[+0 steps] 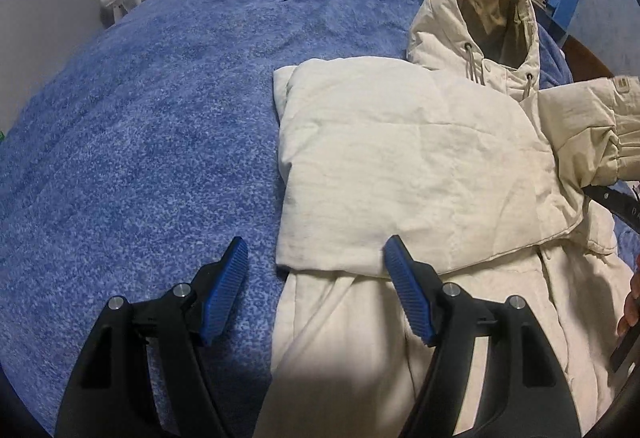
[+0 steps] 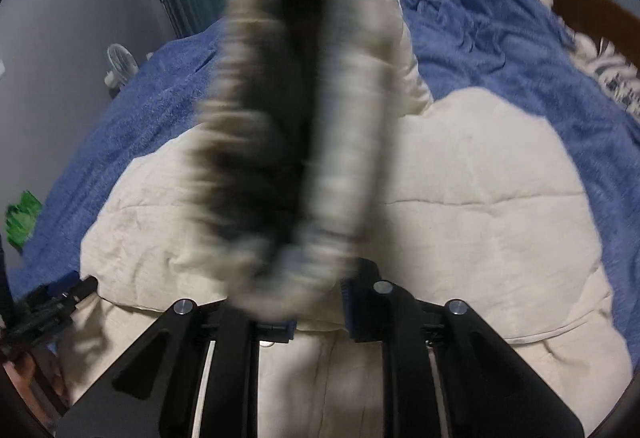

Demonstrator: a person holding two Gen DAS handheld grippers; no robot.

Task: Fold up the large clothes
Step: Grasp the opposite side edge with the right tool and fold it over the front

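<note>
1. Though smeared by blur in the right wrist view, plainly a sleeve (image 2: 288, 118), pinched at the cuff by the right gripper (image 2: 316, 302), pads closed on the cloth and the cuff raised above the jacket (image 2: 480, 198)
2. Spread flat on a blue blanket (image 1: 140, 118), with the long axis running from the hood (image 1: 488, 10) at the far end to the hem (image 1: 340, 338) nearest the cameras
3. Already laid over the chest: the jacket's left side, now a flat fold (image 1: 400, 158) with its outer edge lying straight along that axis
4. Left gripper (image 1: 316, 242): fingers spread wide, gripping nothing, hovering by the near corner of the fold, one finger over blanket and the other over cloth
5. Deciding relation: sleeve rooted at the right shoulder, off to the right of the fold, at the far right edge of the left wrist view
6. Hence, by judgement, a crosswise carry for the next move: square to the long axis, from right toward left, ending with the cuff on top of the fold
7. Nearer by far to the sleeve, and already holding it: the right hand
8. Nearer to the fold's edge and the hem: the left hand, well placed to pin the fold down, or to take the hem once both sides are in
9. Likely snag: puffy padding, apt to spring back and push the sleeve off unless laid well across and pressed
</note>
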